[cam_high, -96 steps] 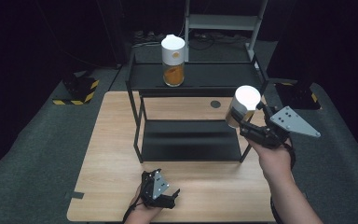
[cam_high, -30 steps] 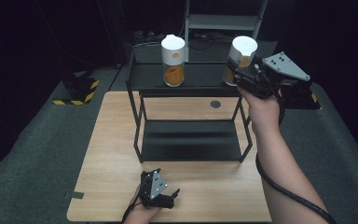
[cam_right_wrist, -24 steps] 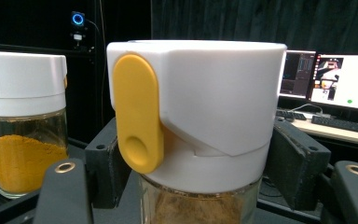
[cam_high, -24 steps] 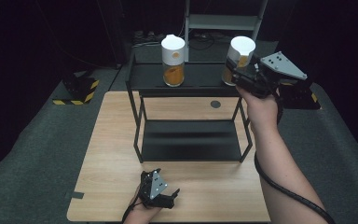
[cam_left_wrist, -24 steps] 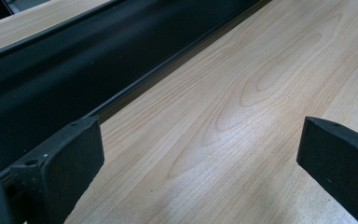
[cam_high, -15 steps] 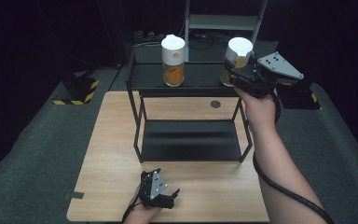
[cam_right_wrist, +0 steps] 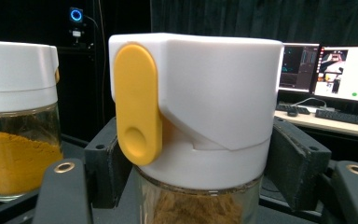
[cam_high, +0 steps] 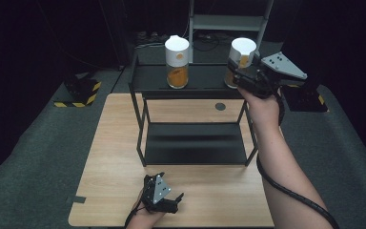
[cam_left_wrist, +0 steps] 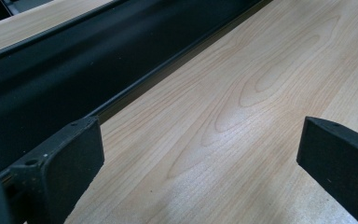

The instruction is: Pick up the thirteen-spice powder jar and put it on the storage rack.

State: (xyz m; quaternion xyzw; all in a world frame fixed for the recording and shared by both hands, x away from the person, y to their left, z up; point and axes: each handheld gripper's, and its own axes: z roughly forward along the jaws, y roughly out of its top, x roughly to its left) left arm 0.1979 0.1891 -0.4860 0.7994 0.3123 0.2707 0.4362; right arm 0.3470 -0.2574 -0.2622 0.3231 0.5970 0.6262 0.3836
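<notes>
Down at the near edge of the worktop [cam_high: 109, 157], the left gripper [cam_high: 167, 204] rests with its jaws spread wide over bare wood, nothing between them. Further along, a spice jar [cam_high: 177, 63] of orange powder with a white cap stands on the top shelf of the black rack [cam_high: 143, 129]. At the right, the right gripper [cam_high: 234, 76] is clamped on a second jar [cam_high: 241, 53], upright at the shelf's right end.

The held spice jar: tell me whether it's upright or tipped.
Upright: the spice jar stands with its white cap on top, level, in the right gripper, over the shelf.
</notes>
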